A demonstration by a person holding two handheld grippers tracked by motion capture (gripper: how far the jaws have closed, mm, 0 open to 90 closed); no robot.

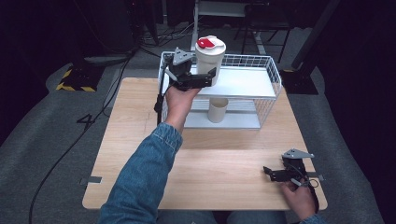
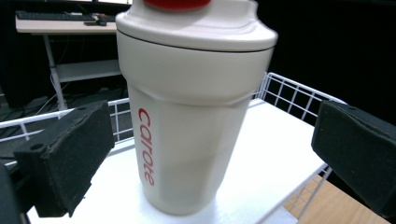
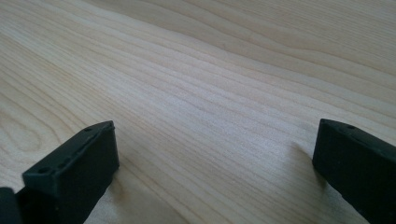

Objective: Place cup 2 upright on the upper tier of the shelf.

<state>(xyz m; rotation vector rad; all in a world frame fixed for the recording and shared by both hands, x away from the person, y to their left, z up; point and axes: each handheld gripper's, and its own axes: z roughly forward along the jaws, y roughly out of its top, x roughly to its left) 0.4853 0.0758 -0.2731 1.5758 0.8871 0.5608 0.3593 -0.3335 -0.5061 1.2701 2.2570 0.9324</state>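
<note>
A light wooden table [image 1: 205,168] takes up the middle of the high view, on grey floor with dark surroundings; at its far edge stands a white wire rack [image 1: 268,77] with two shelves, an upper white shelf inside a wire rim and a lower white shelf beneath it. On the upper shelf, toward its left end, a cream tumbler [image 1: 209,56] stands upright; its lid is cream with a red cap, and red lettering runs down its side in the left gripper view [image 2: 187,116]. On the lower shelf a smaller cream cylinder [image 1: 217,110] stands upright, just below the tumbler's place.

The person's left arm, in a denim sleeve [image 1: 140,182], reaches across the table to the rack; the left hand [image 1: 180,100] holds the left gripper [image 1: 205,77] at the upper shelf. Its jaws are spread wide, wider than the tumbler; the tumbler stands between them with a clear gap on each side, neither pad touching it, and its base sits on the white shelf ahead of the jaw tips.

The right gripper [image 1: 267,171] rests low at the near right corner of the table, held by the right hand [image 1: 299,198]; its jaws are also parted wide, with bare wood grain between them, and it holds nothing.
</note>
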